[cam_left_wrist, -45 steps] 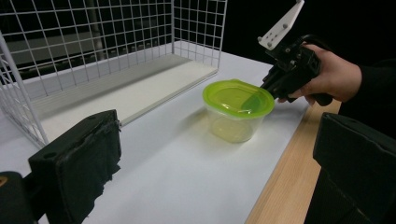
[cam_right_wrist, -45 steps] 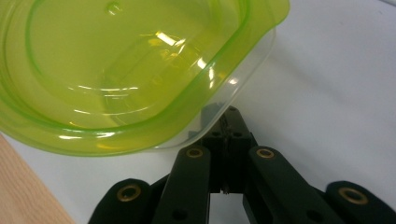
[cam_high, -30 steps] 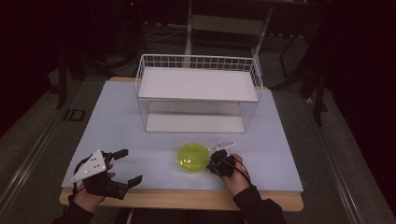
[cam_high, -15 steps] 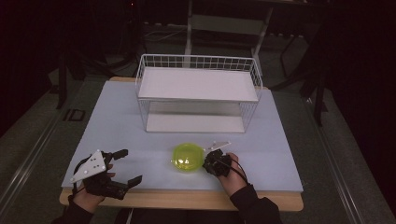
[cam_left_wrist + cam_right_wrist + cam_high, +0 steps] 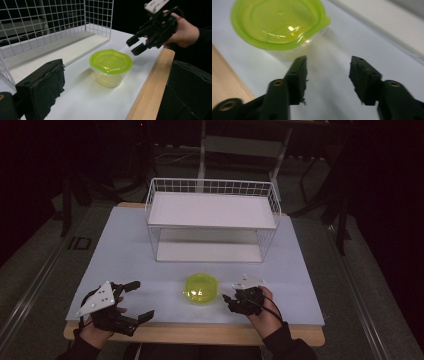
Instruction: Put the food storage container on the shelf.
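Two grippers are held with jaws apart: the right gripper (image 5: 239,299) just beside the lidded container (image 5: 201,289), which sits near the table's (image 5: 125,245) front edge. Its lid should probably be approached squarely, while the left gripper (image 5: 131,300) is kept well clear.

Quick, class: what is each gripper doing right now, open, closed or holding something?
Left gripper: open, holding nothing.
Right gripper: open, empty, beside the green-lidded container.

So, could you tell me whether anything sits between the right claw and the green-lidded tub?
Nothing visible does. The right claw is open beside the tub, with bare white table in the gap between them.
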`<state>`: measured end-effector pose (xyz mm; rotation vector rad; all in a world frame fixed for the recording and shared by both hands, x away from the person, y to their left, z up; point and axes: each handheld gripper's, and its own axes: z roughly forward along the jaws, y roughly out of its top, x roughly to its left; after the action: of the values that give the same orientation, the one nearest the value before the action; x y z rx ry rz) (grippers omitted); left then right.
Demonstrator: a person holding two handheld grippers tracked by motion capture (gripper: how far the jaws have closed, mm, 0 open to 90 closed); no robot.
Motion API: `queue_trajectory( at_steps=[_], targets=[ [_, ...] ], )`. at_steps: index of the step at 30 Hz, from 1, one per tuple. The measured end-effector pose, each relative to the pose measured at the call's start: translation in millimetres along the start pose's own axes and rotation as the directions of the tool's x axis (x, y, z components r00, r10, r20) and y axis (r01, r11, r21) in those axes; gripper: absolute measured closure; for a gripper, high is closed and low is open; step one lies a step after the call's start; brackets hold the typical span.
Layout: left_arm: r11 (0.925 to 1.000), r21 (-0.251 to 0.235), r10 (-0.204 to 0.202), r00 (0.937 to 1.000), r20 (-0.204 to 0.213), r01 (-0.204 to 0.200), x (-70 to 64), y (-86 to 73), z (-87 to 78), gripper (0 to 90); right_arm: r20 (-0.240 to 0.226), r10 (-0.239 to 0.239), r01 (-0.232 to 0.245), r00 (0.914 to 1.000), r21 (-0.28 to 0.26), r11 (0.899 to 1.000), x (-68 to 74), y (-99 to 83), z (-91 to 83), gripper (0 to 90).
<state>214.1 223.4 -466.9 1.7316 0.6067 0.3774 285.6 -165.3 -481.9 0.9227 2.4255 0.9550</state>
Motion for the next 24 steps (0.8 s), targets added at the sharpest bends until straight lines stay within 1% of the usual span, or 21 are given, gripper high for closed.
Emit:
queue_trajectory(
  at_steps=[2, 3, 4, 6, 7, 8, 9, 10, 11, 12, 14, 15, 16, 17, 18, 20, 21, 22, 23, 24],
  targets=[
    [0.9999, -0.001, 0.016, 0.9999, -0.007, -0.016, -2.1, 2.1, 1.4, 2.0, 0.0, 0.011, -0.011, 0.9999, -0.035, 0.999, -0.6, -0.7, -9.5, 35.8],
    [0.9999, -0.001, 0.016, 0.9999, -0.007, -0.016, -2.1, 2.1, 1.4, 2.0, -0.013, 0.024, -0.024, 0.9996, -0.049, 0.999, -1.1, -0.9, -15.4, 33.8],
    [1.0, -0.003, 0.007, 1.0, 0.003, -0.007, -2.8, 3.0, 2.3, 2.0, -0.028, 0.036, -0.037, 0.999, -0.06, 0.998, -2.1, -0.6, -20.6, 30.0],
    [0.9995, 0.016, -0.027, 0.9994, 0.021, 0.027, -4.5, 6.9, 5.0, 2.0, -0.045, 0.034, -0.038, 0.9984, -0.087, 0.995, -3.9, 0.0, -30.6, 24.9],
    [0.9995, 0.016, -0.027, 0.9994, 0.021, 0.027, -4.5, 6.9, 5.0, 2.0, -0.052, 0.042, -0.047, 0.9978, -0.1, 0.994, -4.6, 0.7, -35.1, 23.3],
    [0.9989, 0.028, -0.04, 0.9988, 0.029, 0.039, -4.8, 8.4, 5.8, 2.0, -0.052, 0.042, -0.047, 0.9978, -0.1, 0.994, -4.6, 0.7, -35.1, 23.3],
    [0.9976, 0.044, -0.054, 0.9979, 0.034, 0.053, -5.8, 10.2, 7.0, 2.0, -0.067, 0.049, -0.056, 0.9965, -0.116, 0.992, -5.4, 1.4, -39.2, 21.7],
    [0.9969, 0.054, -0.061, 0.9973, 0.041, 0.058, -6.3, 11.1, 7.6, 2.0, -0.082, 0.054, -0.065, 0.9952, -0.137, 0.988, -6.1, 2.3, -43.8, 21.6],
    [0.996, 0.058, -0.07, 0.9963, 0.049, 0.067, -7.5, 12.4, 8.7, 2.0, -0.085, 0.053, -0.065, 0.995, -0.139, 0.988, -6.4, 3.0, -45.9, 21.5],
    [0.9952, 0.063, -0.078, 0.9948, 0.065, 0.074, -8.8, 14.5, 10.4, 2.0, -0.09, 0.046, -0.059, 0.9949, -0.144, 0.988, -6.4, 4.2, -48.7, 21.0],
    [0.995, 0.075, -0.072, 0.9952, 0.066, 0.067, -10.1, 17.7, 12.8, 2.0, -0.104, 0.034, -0.05, 0.994, -0.164, 0.985, -5.1, 6.6, -52.8, 18.3],
    [0.9947, 0.078, -0.072, 0.9952, 0.066, 0.067, -10.3, 19.4, 14.0, 2.0, -0.097, 0.022, -0.038, 0.995, -0.168, 0.985, -4.2, 7.7, -53.2, 17.2],
    [0.9944, 0.081, -0.074, 0.9949, 0.069, 0.068, -10.2, 21.1, 15.0, 2.0, -0.1, 0.014, -0.031, 0.9949, -0.171, 0.985, -3.2, 8.7, -53.7, 16.4],
    [0.9941, 0.085, -0.073, 0.9951, 0.067, 0.067, -9.5, 22.9, 16.0, 1.9, -0.112, 0.009, -0.029, 0.9936, -0.18, 0.983, -2.3, 9.9, -53.6, 14.3],
    [0.994, 0.083, -0.076, 0.9952, 0.061, 0.071, -9.0, 24.5, 17.0, 2.0, -0.115, 0.007, -0.029, 0.9933, -0.191, 0.981, -1.2, 11.1, -53.6, 13.9],
    [0.993, 0.088, -0.085, 0.9941, 0.068, 0.078, -7.1, 28.0, 18.8, 2.0, -0.113, -0.003, -0.02, 0.9936, -0.208, 0.978, 0.7, 13.8, -53.3, 13.8],
    [0.9929, 0.092, -0.081, 0.9949, 0.06, 0.076, -6.7, 30.0, 19.8, 2.0, -0.108, -0.013, -0.011, 0.994, -0.223, 0.975, 1.4, 14.9, -52.9, 13.9],
    [0.9928, 0.093, -0.081, 0.9946, 0.065, 0.074, -6.3, 32.0, 21.1, 2.0, -0.101, -0.027, 0.005, 0.9945, -0.219, 0.976, 2.2, 16.4, -52.6, 13.9],
    [0.9926, 0.096, -0.081, 0.9943, 0.07, 0.074, -5.6, 34.1, 22.4, 2.0, -0.096, -0.033, 0.011, 0.9948, -0.218, 0.976, 3.0, 18.0, -52.0, 14.0],
    [0.9924, 0.1, -0.078, 0.9948, 0.066, 0.072, -5.2, 36.3, 24.0, 2.0, -0.096, -0.036, 0.014, 0.9948, -0.222, 0.975, 2.5, 19.6, -50.9, 14.4]
  ],
)
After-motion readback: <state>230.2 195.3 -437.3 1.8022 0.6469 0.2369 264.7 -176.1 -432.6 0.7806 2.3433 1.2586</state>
